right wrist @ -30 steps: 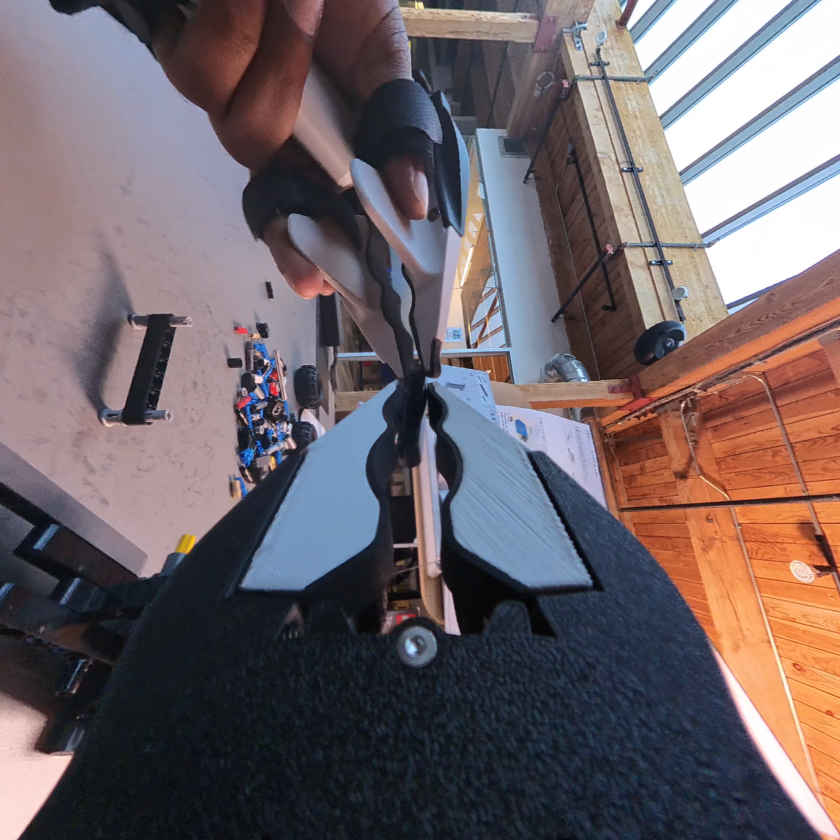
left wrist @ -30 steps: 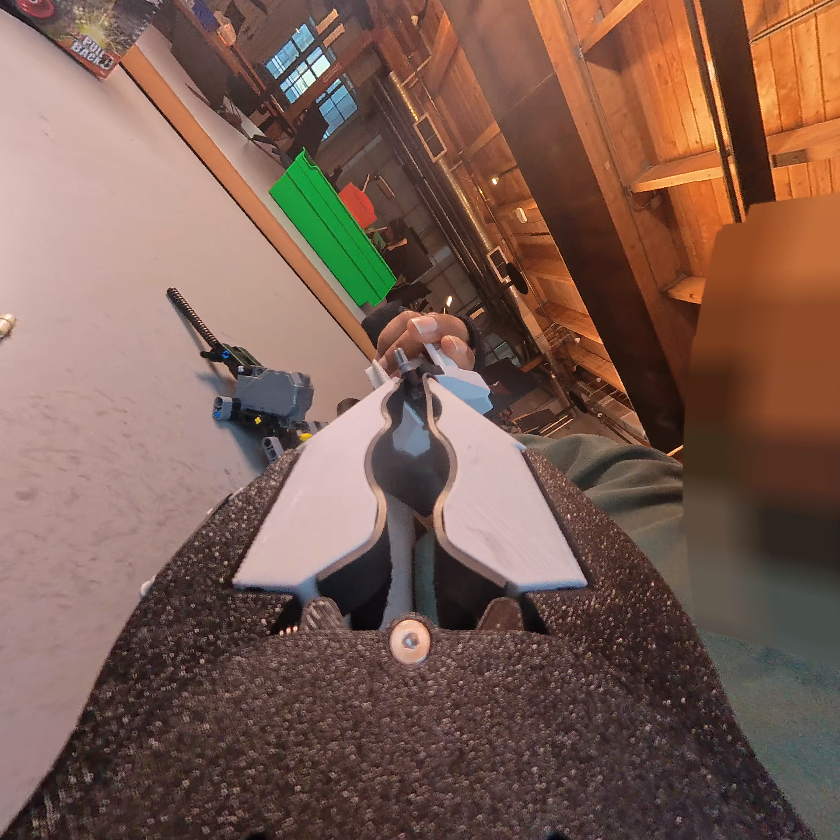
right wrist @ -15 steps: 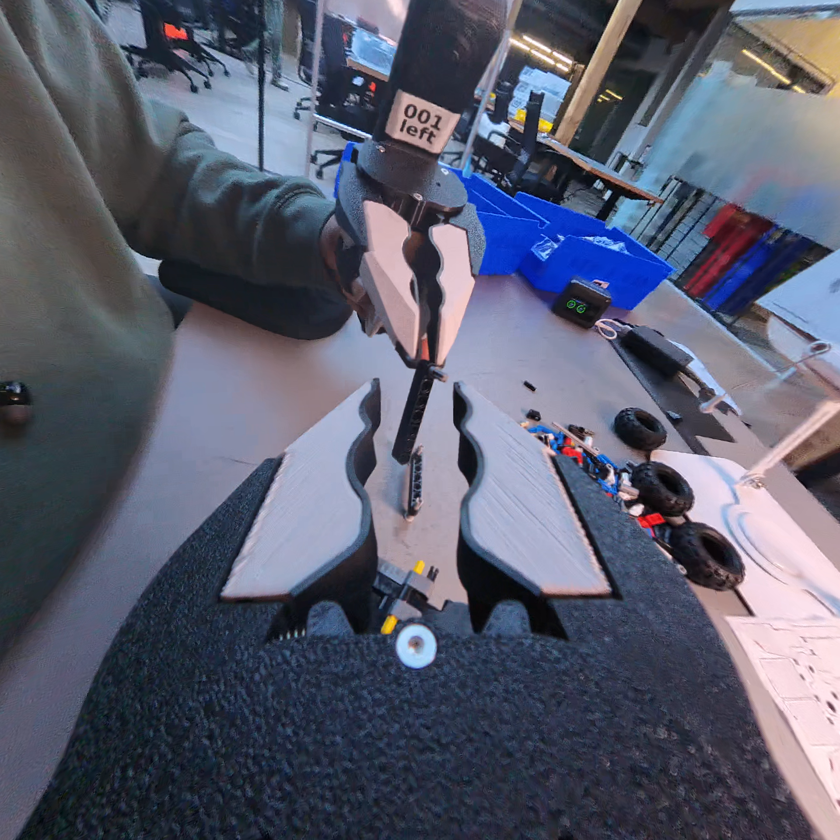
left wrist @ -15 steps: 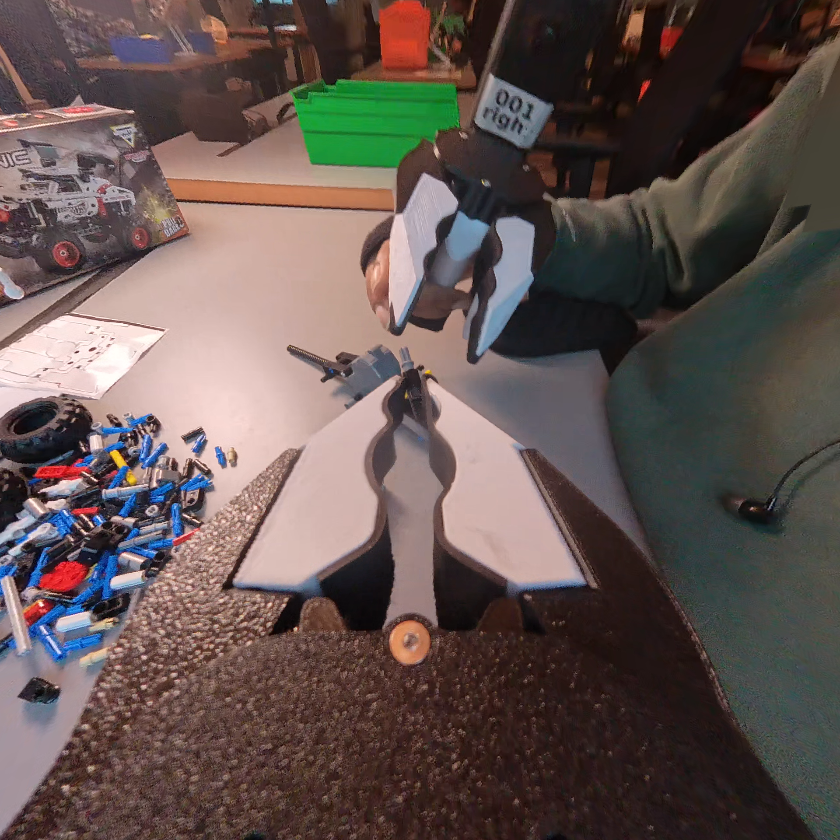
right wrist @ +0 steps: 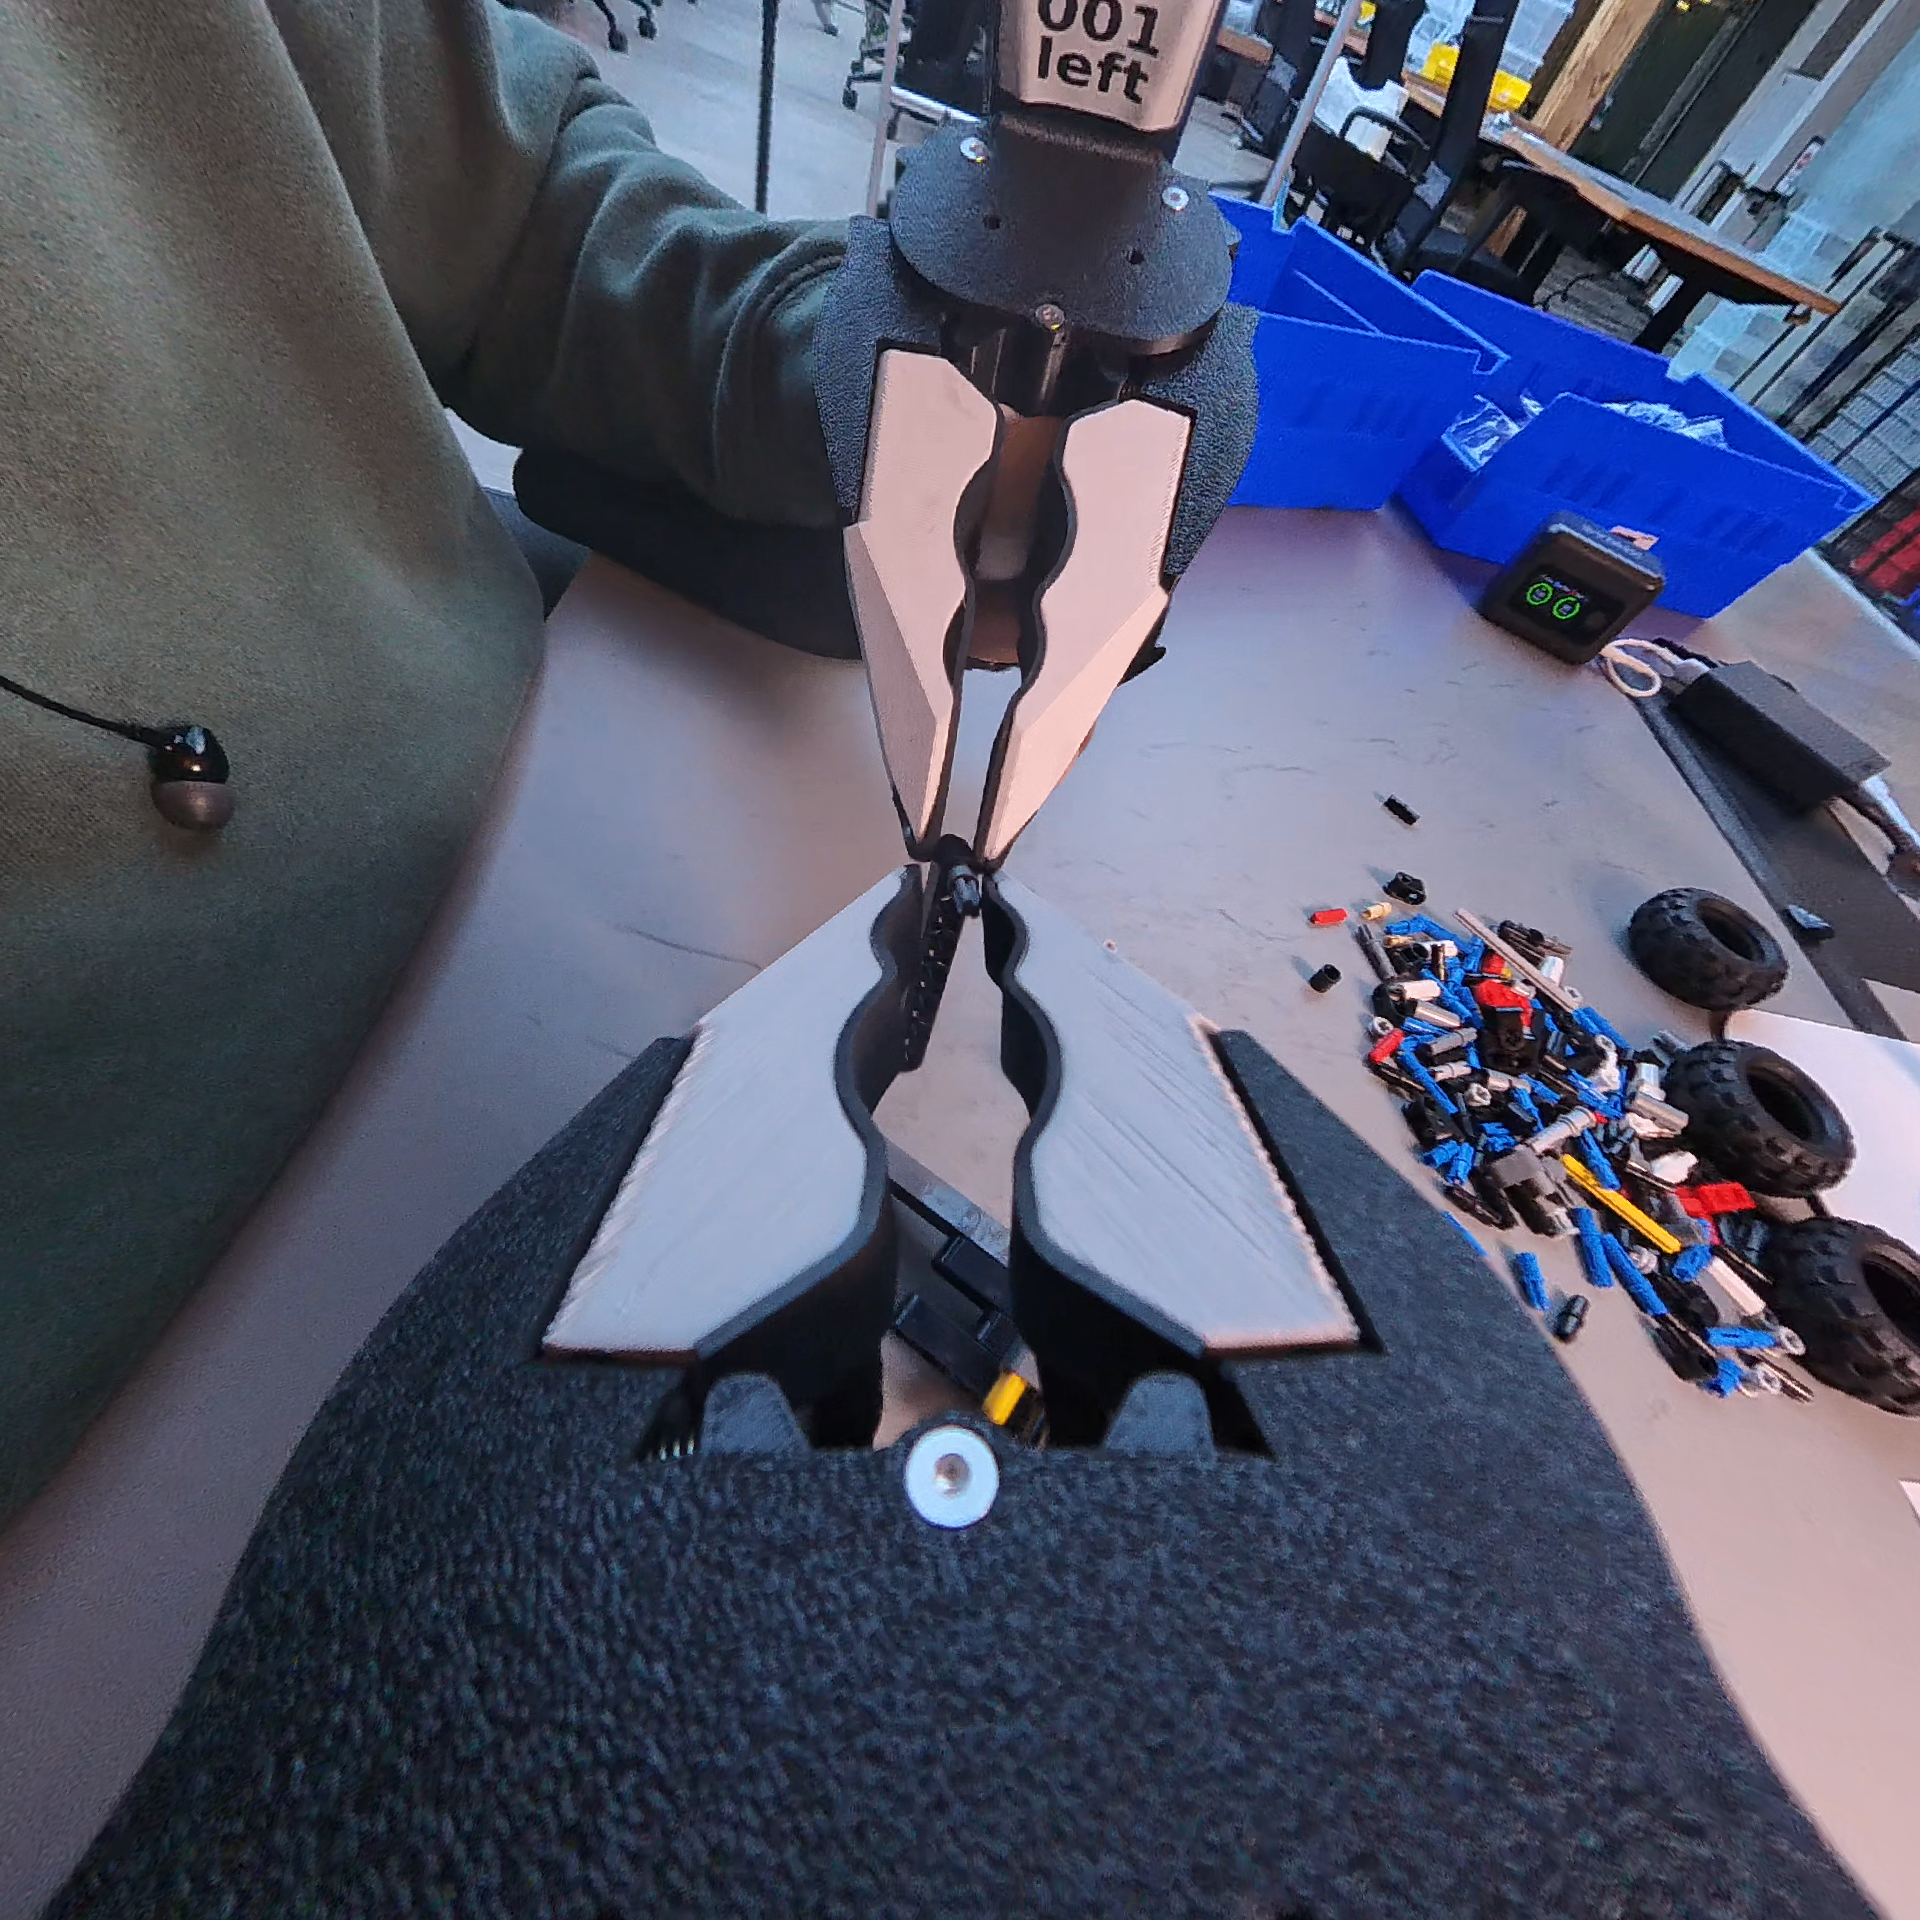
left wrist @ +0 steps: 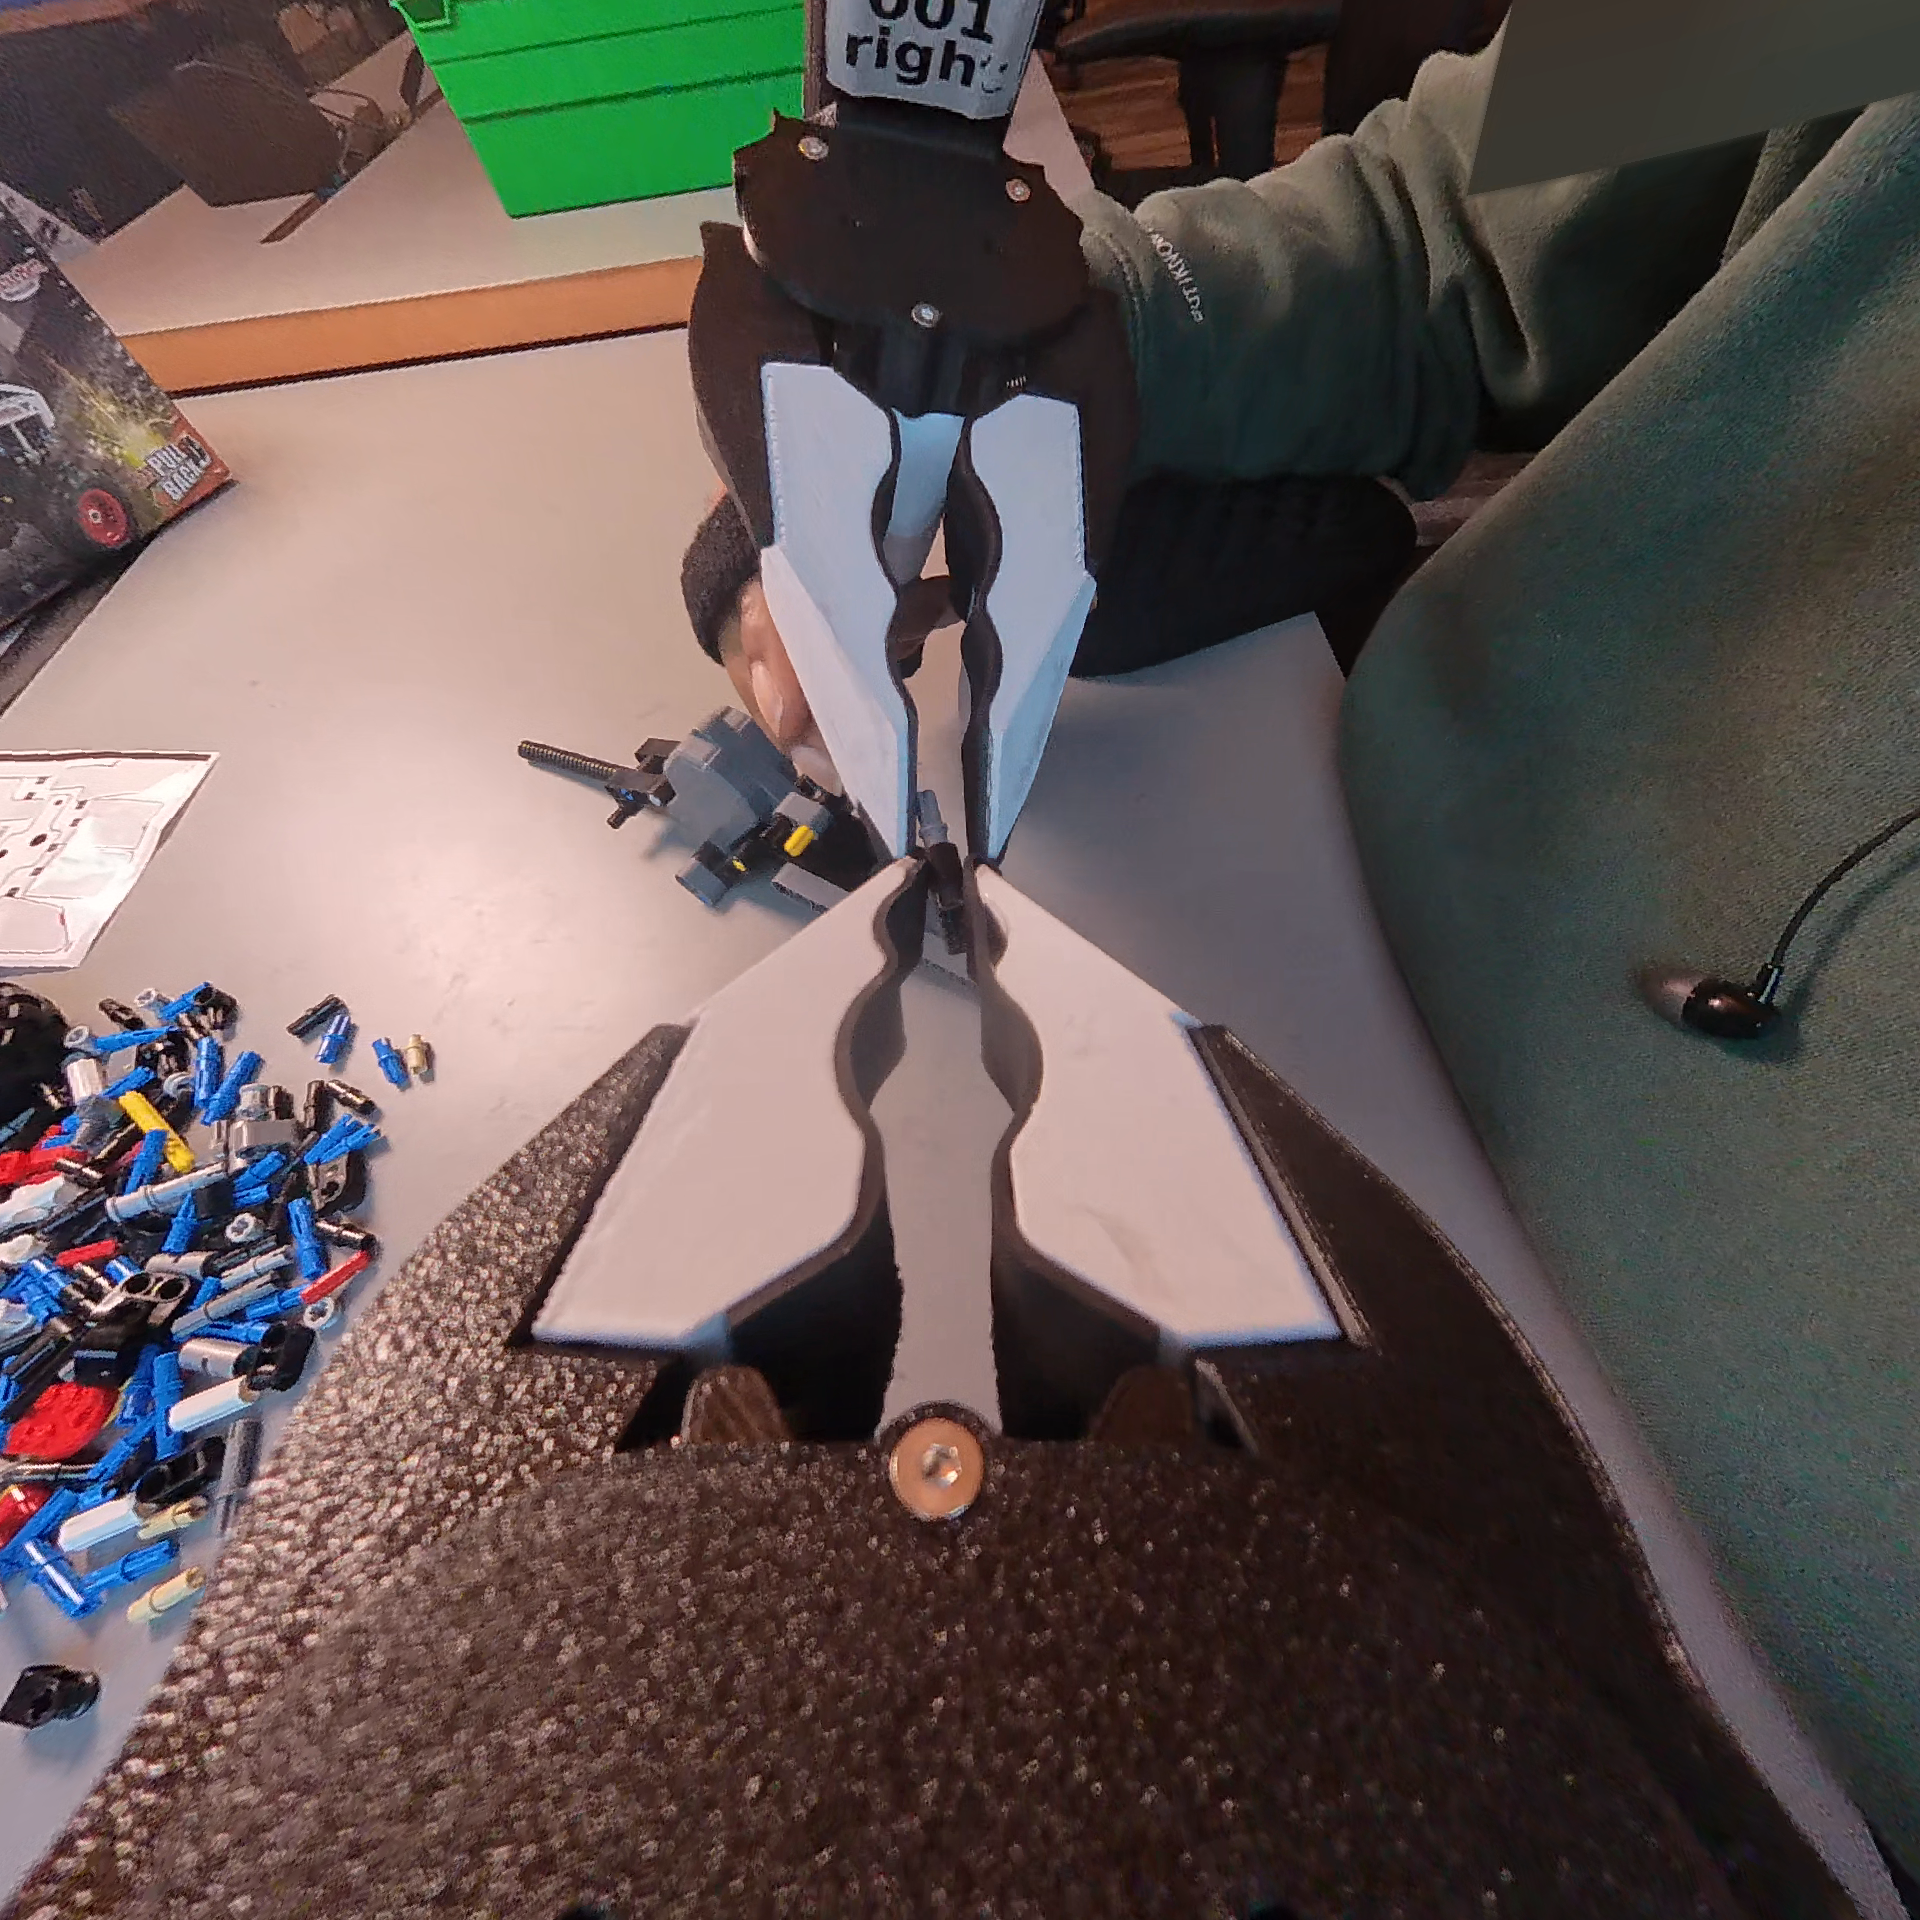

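Observation:
My left gripper point(left wrist: 943, 881) and right gripper point(right wrist: 951, 883) meet tip to tip above the grey table point(left wrist: 468, 582). Between them is a thin black beam with holes point(right wrist: 935, 966), which shows in the left wrist view point(left wrist: 945, 904) with a small grey pin point(left wrist: 932, 816) at its end. The left gripper is shut on one end of the beam. The right gripper's jaws are closed narrowly around the other end, and the beam runs back between its fingers. The right gripper point(left wrist: 940, 844) comes down from above in the left wrist view; the left gripper point(right wrist: 951, 847) does the same in the right wrist view.
A grey block assembly with a black axle point(left wrist: 727, 800) lies just behind the tips. A pile of small blue, black and red parts point(right wrist: 1538, 1091) and black tyres point(right wrist: 1756, 1117) lie to the side. Blue bins point(right wrist: 1610, 488), a green bin point(left wrist: 603, 104) and a picture box point(left wrist: 73, 416) stand farther off. Left and right tips are no more than a few centimetres apart.
Both views swung from steeply tilted to level over the table. The right gripper opened and drew back from the beam half a second ago; now it has closed in on it again.

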Tool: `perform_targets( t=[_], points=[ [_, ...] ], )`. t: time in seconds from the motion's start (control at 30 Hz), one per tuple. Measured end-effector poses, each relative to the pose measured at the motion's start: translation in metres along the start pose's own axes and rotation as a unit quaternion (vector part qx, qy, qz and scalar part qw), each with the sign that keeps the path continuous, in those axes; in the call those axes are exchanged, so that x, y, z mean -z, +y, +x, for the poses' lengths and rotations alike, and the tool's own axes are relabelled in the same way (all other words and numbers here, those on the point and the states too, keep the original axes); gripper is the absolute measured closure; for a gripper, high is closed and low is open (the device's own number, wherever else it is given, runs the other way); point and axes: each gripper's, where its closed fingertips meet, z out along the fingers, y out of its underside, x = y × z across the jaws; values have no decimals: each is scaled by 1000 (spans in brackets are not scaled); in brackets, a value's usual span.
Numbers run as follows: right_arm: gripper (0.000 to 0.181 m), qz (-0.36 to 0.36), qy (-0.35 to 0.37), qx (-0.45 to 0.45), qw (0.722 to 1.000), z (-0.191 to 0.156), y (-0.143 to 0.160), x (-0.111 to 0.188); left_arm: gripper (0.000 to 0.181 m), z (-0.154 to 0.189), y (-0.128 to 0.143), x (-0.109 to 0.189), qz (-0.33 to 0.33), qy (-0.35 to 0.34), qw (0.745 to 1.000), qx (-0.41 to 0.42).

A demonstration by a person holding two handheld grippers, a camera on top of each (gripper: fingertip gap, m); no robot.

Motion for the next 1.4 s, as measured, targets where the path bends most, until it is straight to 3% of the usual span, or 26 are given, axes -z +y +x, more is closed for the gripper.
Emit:
perform_targets(
  t=[0.03, 0.27, 0.5, 0.7, 1.23, 1.4],
  points=[
    [173, 1, -2, -3, 1000, 0, 0, 0, 175, 1, 0, 0, -1, 1, 1000, -1],
    [176, 32, -13, -30, 999, 1, -6, 3, 175, 0, -3, 2, 13, -2, 1000, 6],
    [175, 150, 3, -63, 987, 10, -40, 12, 157, -3, -23, 6, 96, 18, 993, 68],
    [175, 162, 0, -73, 984, 9, -44, 11, 175, 1, -31, 7, 105, 9, 993, 51],
    [177, 148, 16, -67, 987, 11, -48, 11, 171, -4, -36, 11, 109, -21, 993, 38],
    [178, 194, 19, -104, 975, 18, -60, 17, 175, -9, -49, 18, 135, -45, 989, 37]
  ],
)
